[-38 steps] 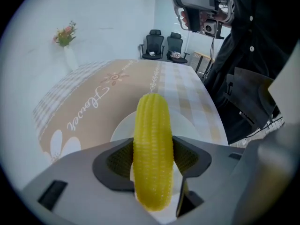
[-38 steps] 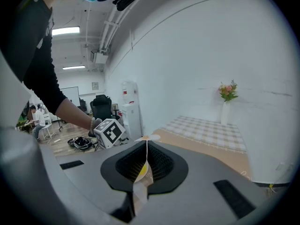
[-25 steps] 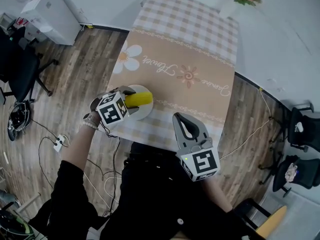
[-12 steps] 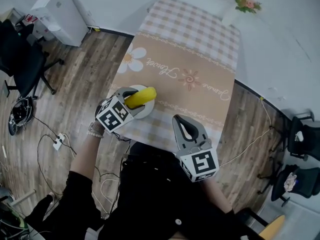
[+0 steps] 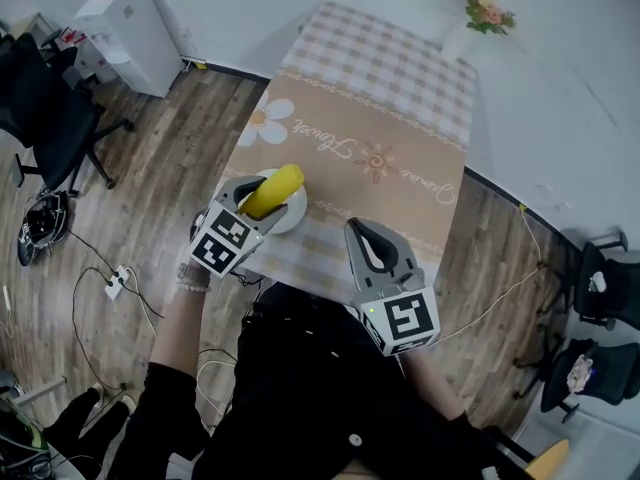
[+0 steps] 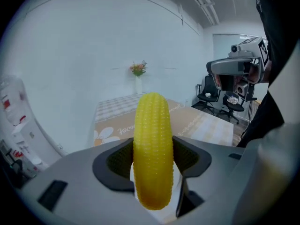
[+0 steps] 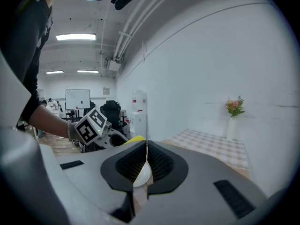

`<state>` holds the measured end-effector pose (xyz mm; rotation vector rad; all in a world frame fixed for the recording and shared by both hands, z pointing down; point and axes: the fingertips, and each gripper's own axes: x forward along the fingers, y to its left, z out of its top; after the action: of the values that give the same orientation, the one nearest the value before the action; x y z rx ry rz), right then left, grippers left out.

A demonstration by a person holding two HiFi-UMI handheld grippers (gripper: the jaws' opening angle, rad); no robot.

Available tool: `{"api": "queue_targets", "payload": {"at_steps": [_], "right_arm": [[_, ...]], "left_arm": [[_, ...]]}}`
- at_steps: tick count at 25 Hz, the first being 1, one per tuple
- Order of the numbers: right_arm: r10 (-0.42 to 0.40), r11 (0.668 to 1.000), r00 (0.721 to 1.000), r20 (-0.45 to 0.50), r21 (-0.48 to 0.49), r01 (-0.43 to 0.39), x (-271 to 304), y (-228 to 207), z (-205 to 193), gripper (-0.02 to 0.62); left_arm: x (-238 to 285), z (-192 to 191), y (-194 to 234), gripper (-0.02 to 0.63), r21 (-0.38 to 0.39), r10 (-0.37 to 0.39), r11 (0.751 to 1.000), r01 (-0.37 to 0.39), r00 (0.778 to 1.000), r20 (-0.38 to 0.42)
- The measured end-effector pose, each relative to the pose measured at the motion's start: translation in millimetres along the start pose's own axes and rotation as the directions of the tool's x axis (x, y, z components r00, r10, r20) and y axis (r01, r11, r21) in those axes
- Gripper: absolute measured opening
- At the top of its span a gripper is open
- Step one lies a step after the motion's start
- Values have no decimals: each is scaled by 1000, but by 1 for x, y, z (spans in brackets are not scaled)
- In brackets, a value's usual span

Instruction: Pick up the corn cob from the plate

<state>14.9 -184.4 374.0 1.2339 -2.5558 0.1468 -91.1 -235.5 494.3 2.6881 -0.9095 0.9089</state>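
Left tool (image 5: pixel 262 196) pinches the yellow corn cob (image 5: pixel 276 189) in the head view, over the white plate (image 5: pixel 292 220) that sits by the near left corner of the counter (image 5: pixel 380 108). The right tool (image 5: pixel 366 249) hangs over the counter's near edge, its jaws pressed together. In the left gripper view, the cob stands upright between both pads, which press on its sides. In the right gripper view, the jaws meet in one thin line with nothing between them.

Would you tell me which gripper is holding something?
The left gripper, clamped on the corn cob; the right gripper is shut on nothing.
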Motion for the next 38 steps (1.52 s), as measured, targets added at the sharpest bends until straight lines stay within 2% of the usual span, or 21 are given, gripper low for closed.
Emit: {"api": "queue_targets", "payload": {"at_steps": [5, 11, 17, 21, 38], "right_arm": [[-2, 1000, 1000, 22, -18, 2, -1, -4, 8, 43], [-18, 999, 999, 51, -26, 20, -3, -14, 22, 43], [-39, 998, 995, 89, -36, 42, -6, -24, 38, 43], [-46, 997, 993, 106, -50, 52, -7, -29, 47, 43], [-25, 995, 991, 128, -95, 38, 1, -21, 59, 43]], "left_arm": [[-17, 17, 0, 256, -35, 72, 997, -70, 996, 53], [-41, 43, -2, 256, -25, 124, 992, -122, 986, 109], [-66, 71, 2, 256, -3, 194, 980, -197, 965, 175], [-81, 79, 3, 256, -23, 229, 973, -229, 954, 196], [-108, 105, -10, 256, 30, 235, 968, -248, 943, 234]]}}
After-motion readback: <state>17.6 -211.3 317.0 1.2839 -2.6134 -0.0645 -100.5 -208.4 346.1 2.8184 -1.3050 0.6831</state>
